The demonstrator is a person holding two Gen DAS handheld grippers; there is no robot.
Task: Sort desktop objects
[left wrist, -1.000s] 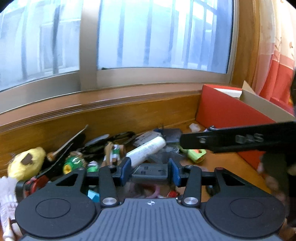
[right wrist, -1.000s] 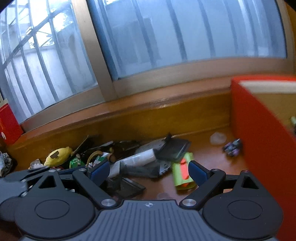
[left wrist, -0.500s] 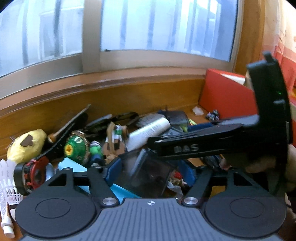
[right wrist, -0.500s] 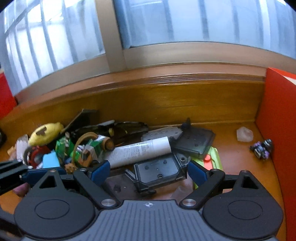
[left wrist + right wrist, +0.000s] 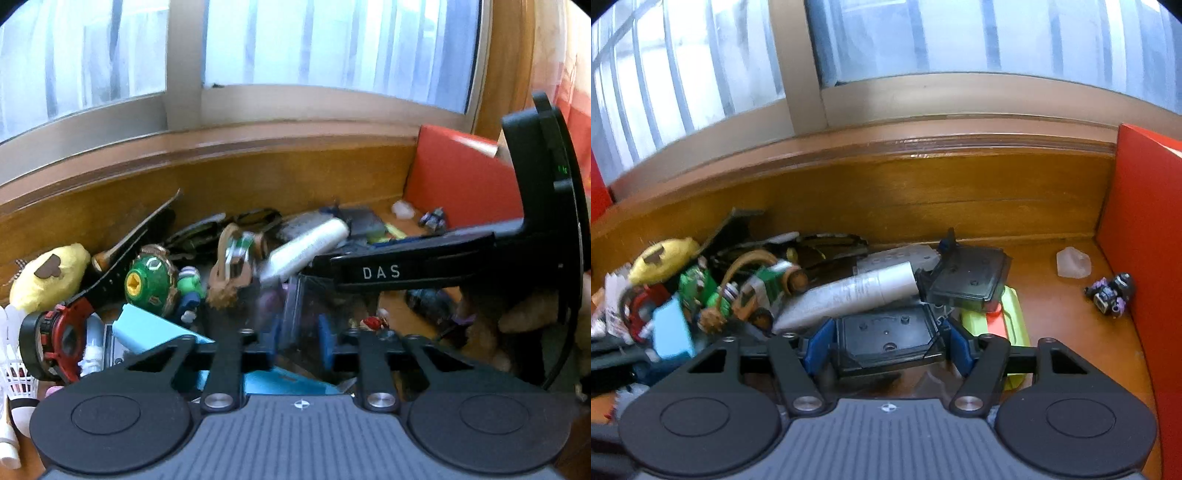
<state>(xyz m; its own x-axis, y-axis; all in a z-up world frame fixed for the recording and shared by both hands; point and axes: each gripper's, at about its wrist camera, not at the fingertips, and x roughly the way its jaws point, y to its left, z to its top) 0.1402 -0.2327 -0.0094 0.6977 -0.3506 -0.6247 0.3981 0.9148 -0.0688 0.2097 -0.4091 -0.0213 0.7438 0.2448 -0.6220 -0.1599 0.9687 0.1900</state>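
My left gripper [image 5: 298, 343] is shut on a clear dark plastic case [image 5: 295, 314], held on edge between its blue pads above the pile. My right gripper [image 5: 886, 341] has its blue pads against the sides of a dark plastic box [image 5: 886, 341] lying on the desk. The right gripper's black body marked DAS [image 5: 424, 266] crosses the left wrist view. A white tube [image 5: 849, 295], a second dark box [image 5: 964, 275] and a green and orange toy [image 5: 1001, 325] lie just beyond.
A red box [image 5: 1145, 258] stands at the right, with a small purple figure [image 5: 1110, 293] and a clear lump [image 5: 1073, 262] by it. At the left lie a yellow plush [image 5: 48, 275], a green spinning top [image 5: 147, 280], a red and black watch [image 5: 55, 336] and a blue card [image 5: 151, 330]. A wooden ledge runs behind.
My left gripper has closed on the clear case and turned it on edge. My right gripper has moved down and forward and its pads have closed in on the dark box.
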